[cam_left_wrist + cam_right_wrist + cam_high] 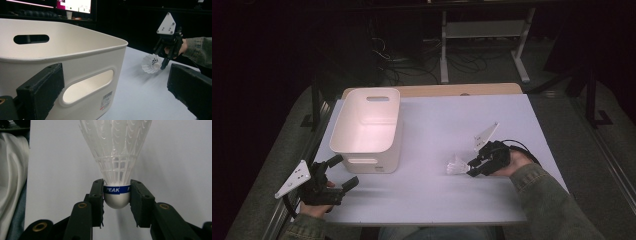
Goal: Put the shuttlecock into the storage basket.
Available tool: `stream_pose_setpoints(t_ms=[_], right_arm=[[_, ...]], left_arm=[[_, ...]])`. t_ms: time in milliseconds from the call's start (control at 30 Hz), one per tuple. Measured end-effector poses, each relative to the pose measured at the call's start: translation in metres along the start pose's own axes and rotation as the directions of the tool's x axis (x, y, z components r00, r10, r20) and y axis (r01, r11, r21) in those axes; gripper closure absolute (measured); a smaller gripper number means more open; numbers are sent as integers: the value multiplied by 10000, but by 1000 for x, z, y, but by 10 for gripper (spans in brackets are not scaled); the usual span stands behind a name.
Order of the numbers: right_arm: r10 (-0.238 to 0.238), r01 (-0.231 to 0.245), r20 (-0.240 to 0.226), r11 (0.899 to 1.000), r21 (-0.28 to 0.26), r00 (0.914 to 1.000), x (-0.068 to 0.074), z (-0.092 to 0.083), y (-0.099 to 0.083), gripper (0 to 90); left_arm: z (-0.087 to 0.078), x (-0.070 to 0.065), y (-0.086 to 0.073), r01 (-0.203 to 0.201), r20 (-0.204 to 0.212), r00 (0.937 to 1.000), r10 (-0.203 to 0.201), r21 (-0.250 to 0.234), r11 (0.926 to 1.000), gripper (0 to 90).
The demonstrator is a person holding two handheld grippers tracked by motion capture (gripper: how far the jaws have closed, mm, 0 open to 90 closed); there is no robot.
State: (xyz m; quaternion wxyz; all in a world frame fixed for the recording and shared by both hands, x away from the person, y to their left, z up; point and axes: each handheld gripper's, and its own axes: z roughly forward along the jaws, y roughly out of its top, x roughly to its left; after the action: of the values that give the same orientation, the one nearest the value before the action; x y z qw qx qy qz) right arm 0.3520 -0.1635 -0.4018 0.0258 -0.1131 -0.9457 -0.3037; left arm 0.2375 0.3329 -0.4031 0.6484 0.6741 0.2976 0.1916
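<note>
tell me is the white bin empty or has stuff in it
Empty: the high view looks down into the white bin and shows only its bare floor; the shuttlecock lies outside it.

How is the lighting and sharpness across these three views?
High view: table lit, surroundings dark, bin interior glaring pink-white. Left gripper view: near jaws soft, shuttlecock slightly soft. Right gripper view: shuttlecock cork sharp, evenly lit.

A dim lab: monitors, floor cables and a metal stand behind the table.
</note>
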Motion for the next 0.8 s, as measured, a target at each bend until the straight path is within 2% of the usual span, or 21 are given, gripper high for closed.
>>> stream_pose_setpoints(t_ms=[133, 300, 633, 800], right_arm=[[76, -65, 340, 9994, -328, 9994, 1, -9, 8, 636], [145, -101, 535, 9967, -810, 9985, 0, -17, 18, 636], [167, -124, 425, 9950, -995, 9990, 0, -15, 35, 636], [271, -206, 466, 9907, -1344, 9985, 1, -18, 44, 636]], left_arm=[[0, 0, 0, 13, -20, 10000, -13, 5, 10000, 6], [0, 0, 0, -70, -5, 10000, 70, 27, 10000, 6], [0, 0, 0, -182, -84, 9998, 183, 87, 9998, 6], [0, -1, -1, -200, -132, 9997, 203, 176, 9996, 6]])
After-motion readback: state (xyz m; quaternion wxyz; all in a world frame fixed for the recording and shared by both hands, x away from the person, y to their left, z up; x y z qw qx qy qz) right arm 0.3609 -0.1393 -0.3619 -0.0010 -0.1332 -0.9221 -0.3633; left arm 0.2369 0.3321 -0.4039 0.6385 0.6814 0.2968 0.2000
